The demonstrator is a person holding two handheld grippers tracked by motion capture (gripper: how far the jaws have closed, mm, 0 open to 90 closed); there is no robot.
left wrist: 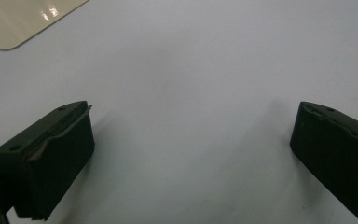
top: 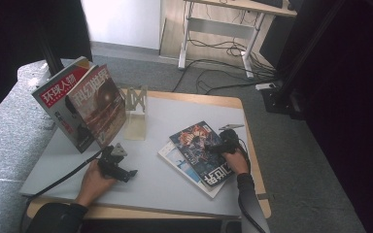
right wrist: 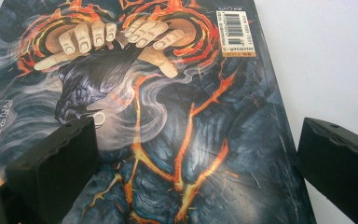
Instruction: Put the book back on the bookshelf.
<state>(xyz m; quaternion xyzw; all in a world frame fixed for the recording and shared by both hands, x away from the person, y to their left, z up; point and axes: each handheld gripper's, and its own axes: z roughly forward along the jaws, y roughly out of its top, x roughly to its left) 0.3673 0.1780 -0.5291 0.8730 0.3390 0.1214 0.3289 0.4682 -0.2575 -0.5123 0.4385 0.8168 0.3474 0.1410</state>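
Two magazines lie stacked at the table's right; the right gripper (top: 222, 144), jaws wide apart, hovers over the dark magazine (top: 203, 150), probably to lift it toward the rack (top: 136, 114). The left gripper (top: 121, 171) rests open on the bare table (top: 165, 184).

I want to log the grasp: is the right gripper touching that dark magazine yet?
Cannot tell. In the right gripper view the open right gripper straddles the dark magazine, but neither that view nor the high view plainly shows contact or a gap.
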